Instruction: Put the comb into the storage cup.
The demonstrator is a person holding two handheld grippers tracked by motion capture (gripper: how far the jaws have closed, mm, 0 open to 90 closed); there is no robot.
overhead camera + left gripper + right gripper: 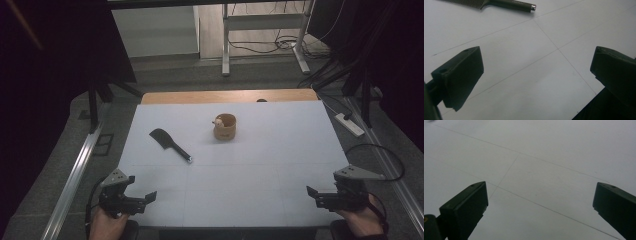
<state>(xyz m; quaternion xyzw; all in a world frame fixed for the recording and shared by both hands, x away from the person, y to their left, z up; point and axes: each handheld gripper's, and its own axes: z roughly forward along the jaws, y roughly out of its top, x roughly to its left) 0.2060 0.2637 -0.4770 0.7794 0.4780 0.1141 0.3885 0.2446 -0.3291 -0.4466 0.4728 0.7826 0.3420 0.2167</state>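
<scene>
One black comb [169, 144] and one wooden cup [225, 126] lay mid-tabletop [280, 150]. Both grippers, left [142, 198] and right [315, 194], rested released at the near edge, the comb nearer the left.

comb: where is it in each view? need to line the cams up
High view: comb left of centre on the white table, left of the cup.
Left gripper view: along the top edge, handle end pointing right.
Right gripper view: not in it.
Shared landmark: the thin grid lines on the table.
</scene>
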